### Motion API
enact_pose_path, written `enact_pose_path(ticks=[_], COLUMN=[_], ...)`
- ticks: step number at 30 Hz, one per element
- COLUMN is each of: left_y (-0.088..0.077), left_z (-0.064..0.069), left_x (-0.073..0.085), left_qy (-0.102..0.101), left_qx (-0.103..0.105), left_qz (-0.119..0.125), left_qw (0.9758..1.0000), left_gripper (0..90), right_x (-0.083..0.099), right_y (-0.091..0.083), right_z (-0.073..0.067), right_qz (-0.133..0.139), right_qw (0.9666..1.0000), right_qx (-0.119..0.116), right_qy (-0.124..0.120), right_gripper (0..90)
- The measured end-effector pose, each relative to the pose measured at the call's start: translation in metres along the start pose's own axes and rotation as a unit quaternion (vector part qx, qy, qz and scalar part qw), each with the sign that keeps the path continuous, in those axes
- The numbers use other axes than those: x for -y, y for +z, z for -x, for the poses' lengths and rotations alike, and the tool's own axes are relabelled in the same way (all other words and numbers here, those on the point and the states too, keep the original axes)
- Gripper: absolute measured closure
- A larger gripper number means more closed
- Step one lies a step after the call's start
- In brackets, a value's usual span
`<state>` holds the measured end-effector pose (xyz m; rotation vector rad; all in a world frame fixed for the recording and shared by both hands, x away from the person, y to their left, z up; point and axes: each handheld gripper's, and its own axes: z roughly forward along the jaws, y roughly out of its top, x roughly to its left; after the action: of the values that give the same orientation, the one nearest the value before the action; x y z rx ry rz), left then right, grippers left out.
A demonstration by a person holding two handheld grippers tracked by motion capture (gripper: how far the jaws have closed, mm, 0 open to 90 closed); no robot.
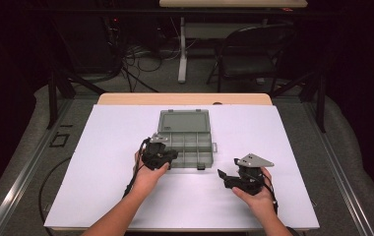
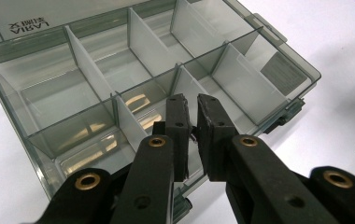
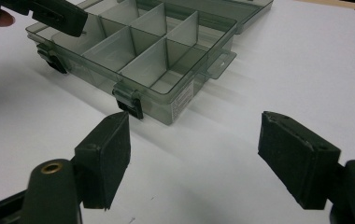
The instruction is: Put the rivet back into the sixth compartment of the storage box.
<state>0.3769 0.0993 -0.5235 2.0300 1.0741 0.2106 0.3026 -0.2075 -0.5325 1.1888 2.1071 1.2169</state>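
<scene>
- A white rectangular tabletop (image 1: 106,187) with a light wooden edge at its far side carries the things.
- A smoky grey transparent plastic compartment box (image 1: 187,142) lies flat near its middle, hinged lid open toward the far side.

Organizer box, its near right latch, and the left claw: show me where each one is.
organizer box (image 1: 211,146), high view, right wall.
near right latch (image 3: 128,99), right gripper view, latch face.
left claw (image 2: 192,105), left gripper view, between its tips.
</scene>
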Motion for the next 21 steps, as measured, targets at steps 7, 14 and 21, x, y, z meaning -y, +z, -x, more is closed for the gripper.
enact_pose_path(ticks=[7,14,21], left_y=[0.0,-0.006,-0.02], left_z=[0.001,0.004,0.006], left_x=[0.0,0.0,0.001], left_qy=[0.0,0.005,0.021], left_qx=[0.004,0.01,0.011], left_qz=[-0.001,0.013,0.031], left_qw=[1.0,0.9998,0.9992], left_gripper=[81.2,69.8,53.7], right_x=[0.0,0.0,0.0], right_y=[0.0,0.0,0.0], right_z=[0.0,0.0,-0.001], right_qz=[0.0,0.0,-0.001], right_qw=[1.0,1.0,1.0], right_qx=[0.0,0.002,0.0], right_qy=[0.0,0.0,-0.001], right_gripper=[24.8,24.8,25.0])
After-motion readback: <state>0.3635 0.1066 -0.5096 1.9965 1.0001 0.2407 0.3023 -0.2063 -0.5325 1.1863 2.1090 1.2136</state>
